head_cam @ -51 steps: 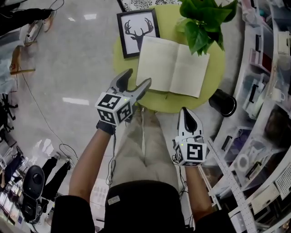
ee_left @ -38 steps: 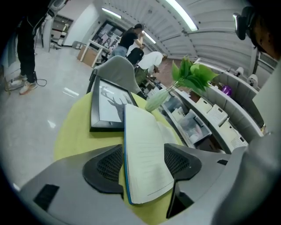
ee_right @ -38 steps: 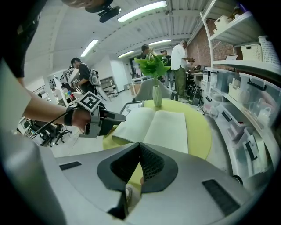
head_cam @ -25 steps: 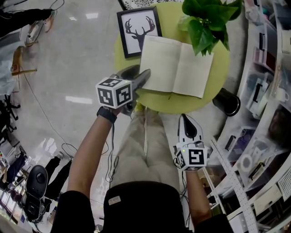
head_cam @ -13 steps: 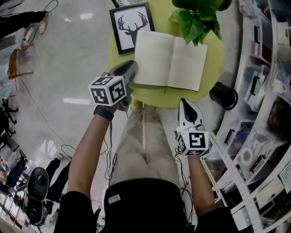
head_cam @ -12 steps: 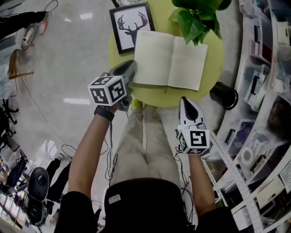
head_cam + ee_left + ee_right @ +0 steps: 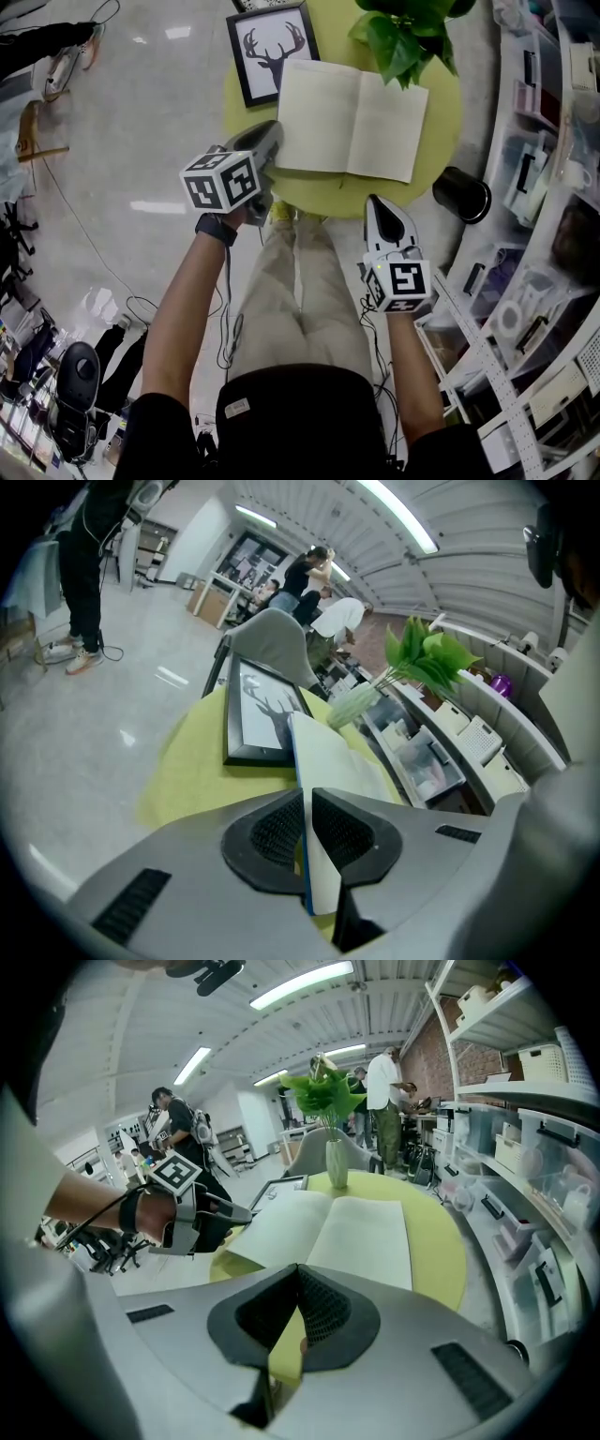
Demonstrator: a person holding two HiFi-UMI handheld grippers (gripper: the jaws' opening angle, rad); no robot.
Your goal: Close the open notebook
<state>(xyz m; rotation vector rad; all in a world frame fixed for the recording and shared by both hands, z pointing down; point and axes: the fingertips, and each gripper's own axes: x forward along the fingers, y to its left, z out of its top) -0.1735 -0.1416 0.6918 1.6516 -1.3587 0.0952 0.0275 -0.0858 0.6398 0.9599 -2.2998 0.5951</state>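
Observation:
The open notebook (image 7: 352,122) lies flat with blank pages up on the round yellow-green table (image 7: 439,141). My left gripper (image 7: 275,133) is at the notebook's near left corner, and its jaws are closing. In the left gripper view the blue-edged cover and page (image 7: 328,761) stand between the pads (image 7: 272,832), which press on them. My right gripper (image 7: 381,202) is shut on nothing and hovers just off the table's near edge, short of the notebook (image 7: 328,1227). The right gripper view also shows the left gripper (image 7: 220,1213) at the page corner.
A framed deer picture (image 7: 272,52) lies left of the notebook at the back. A potted green plant (image 7: 408,37) overhangs its far right corner. A black cylinder (image 7: 461,197) stands on the floor to the right, next to shelves of boxes (image 7: 553,141). People stand in the background.
My left gripper moved in to the notebook's left corner and its jaws went from wide open to shut on the edge. The right gripper crept slightly toward the table, still shut.

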